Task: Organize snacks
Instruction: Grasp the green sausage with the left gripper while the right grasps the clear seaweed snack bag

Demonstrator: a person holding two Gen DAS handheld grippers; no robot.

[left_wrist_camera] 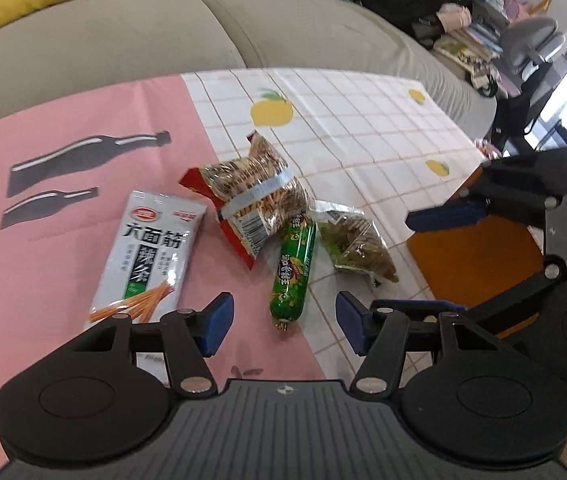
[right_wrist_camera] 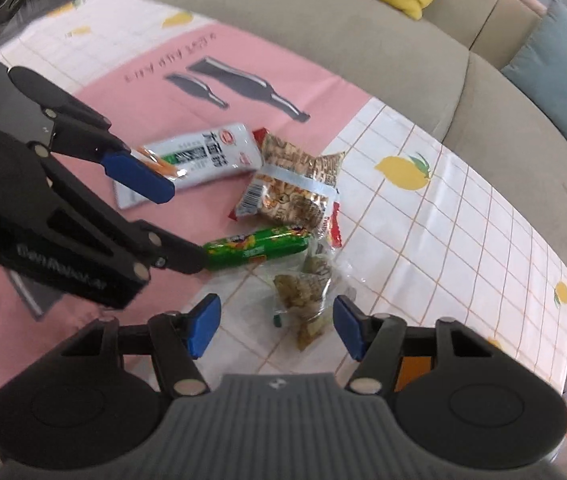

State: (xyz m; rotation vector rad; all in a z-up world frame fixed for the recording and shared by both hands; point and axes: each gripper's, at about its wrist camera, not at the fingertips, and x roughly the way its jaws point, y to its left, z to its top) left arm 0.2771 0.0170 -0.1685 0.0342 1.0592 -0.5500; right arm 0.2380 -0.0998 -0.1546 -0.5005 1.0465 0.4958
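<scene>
Four snacks lie together on the tablecloth (left_wrist_camera: 363,128): a white strip packet (left_wrist_camera: 147,256) (right_wrist_camera: 199,156), a red-edged clear cracker bag (left_wrist_camera: 255,200) (right_wrist_camera: 299,184), a green sausage (left_wrist_camera: 293,268) (right_wrist_camera: 257,250) and a clear packet of brownish-green pieces (left_wrist_camera: 355,246) (right_wrist_camera: 307,292). My left gripper (left_wrist_camera: 283,326) (right_wrist_camera: 183,228) is open, angled down, with the sausage's near end between its blue pads, which stand apart from it. My right gripper (right_wrist_camera: 277,326) (left_wrist_camera: 395,262) is open over the clear packet, which lies between its fingers without being pinched.
The cloth is pink with bottle prints on one side and white-checked with lemons on the other. An orange mat (left_wrist_camera: 479,264) lies at the table's right edge. A beige sofa (left_wrist_camera: 123,40) with yellow and teal cushions runs behind the table.
</scene>
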